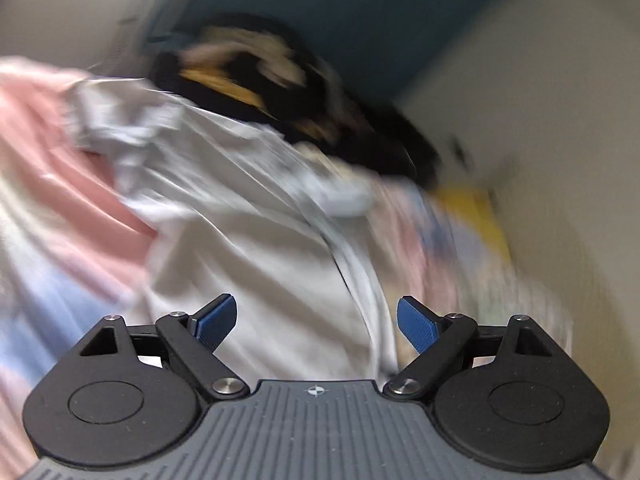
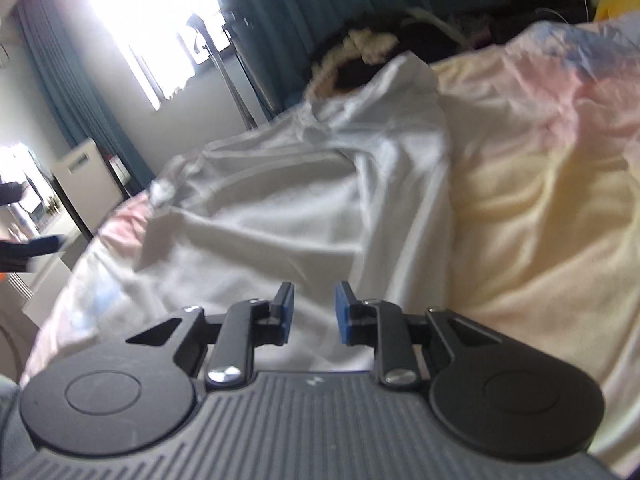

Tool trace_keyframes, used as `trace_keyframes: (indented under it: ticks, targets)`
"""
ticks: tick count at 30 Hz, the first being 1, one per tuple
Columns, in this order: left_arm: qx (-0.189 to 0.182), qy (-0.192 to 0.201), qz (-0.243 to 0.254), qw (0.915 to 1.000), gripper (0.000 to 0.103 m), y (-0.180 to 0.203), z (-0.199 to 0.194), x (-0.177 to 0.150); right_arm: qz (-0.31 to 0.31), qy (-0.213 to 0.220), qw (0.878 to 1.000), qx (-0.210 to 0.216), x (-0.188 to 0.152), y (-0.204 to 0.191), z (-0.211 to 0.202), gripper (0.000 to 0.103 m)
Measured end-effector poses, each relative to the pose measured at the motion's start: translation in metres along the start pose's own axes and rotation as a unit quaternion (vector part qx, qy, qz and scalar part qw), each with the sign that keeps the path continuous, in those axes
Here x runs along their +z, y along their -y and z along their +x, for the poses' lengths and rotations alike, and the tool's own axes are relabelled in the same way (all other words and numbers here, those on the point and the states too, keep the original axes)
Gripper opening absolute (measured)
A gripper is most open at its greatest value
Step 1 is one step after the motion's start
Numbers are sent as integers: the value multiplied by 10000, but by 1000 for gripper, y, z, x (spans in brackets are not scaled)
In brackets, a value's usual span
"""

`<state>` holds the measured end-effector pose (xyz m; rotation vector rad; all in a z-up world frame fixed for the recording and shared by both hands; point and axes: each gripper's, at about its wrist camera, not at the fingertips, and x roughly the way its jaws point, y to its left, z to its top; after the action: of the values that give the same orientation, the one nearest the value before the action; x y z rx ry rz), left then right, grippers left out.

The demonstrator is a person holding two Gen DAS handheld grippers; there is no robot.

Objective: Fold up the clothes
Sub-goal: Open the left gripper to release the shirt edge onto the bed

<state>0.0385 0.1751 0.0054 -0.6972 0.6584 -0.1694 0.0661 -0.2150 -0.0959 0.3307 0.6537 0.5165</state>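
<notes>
A white garment (image 1: 248,240) lies crumpled across the bed, and motion blurs the whole left wrist view. My left gripper (image 1: 316,324) hovers over its near part, wide open, with nothing between its blue pads (image 1: 216,322). In the right wrist view the same white garment (image 2: 304,200) runs from the near edge up towards the far side of the bed. My right gripper (image 2: 315,312) sits low over its near edge. A narrow gap stands between the jaws, and I see no cloth pinched in it.
A pastel pink, blue and cream bedsheet (image 2: 540,184) covers the bed. A dark jacket with pale fleece lining (image 2: 360,60) lies past the white garment, also (image 1: 280,80). Teal curtains (image 2: 288,8), a bright window (image 2: 152,12) and a white cabinet (image 2: 86,176) stand behind.
</notes>
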Motion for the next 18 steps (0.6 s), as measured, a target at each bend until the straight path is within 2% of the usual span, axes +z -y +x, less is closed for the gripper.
trace_keyframes:
  ticks: [2,3,4,6,8,9,10,12,14,16,18]
  targets:
    - [238,251,-667,9972,85,-40,19,28,4,-19,10000,69,-3,-5,10,25]
    - [453,399,-795,9950,79,-57,28,39,-17,-80,9999,92,-5,-6,16,25]
    - [731,533,-819,9925,77,-70,37,49,-41,-150,9998,110,-7,-7,22,25]
    - [1535,711,-295,9851,77,-85,61,64,-53,-372,9993,62,-11,-3,36,25]
    - [2209,759,275,9720,73,-94,78,74,143,-458,9988,114,-12,7,44,24]
    - [2496,769,532,9638,67,-99,86,79,270,-445,9985,161,-11,11,46,23]
    - [2633,769,671,9593,66,-103,92,83,390,-423,9981,209,-10,15,48,23]
    - [2660,776,752,9579,66,-111,103,90,573,-378,9972,293,-8,20,51,23]
    - [2817,833,858,9520,66,-116,115,96,659,-363,9966,336,-8,23,56,23]
    - [2991,889,998,9448,55,-120,124,101,715,-361,9960,387,-9,25,60,23]
    - [3171,916,1137,9371,52,-126,134,108,787,-348,9953,451,-9,28,62,23]
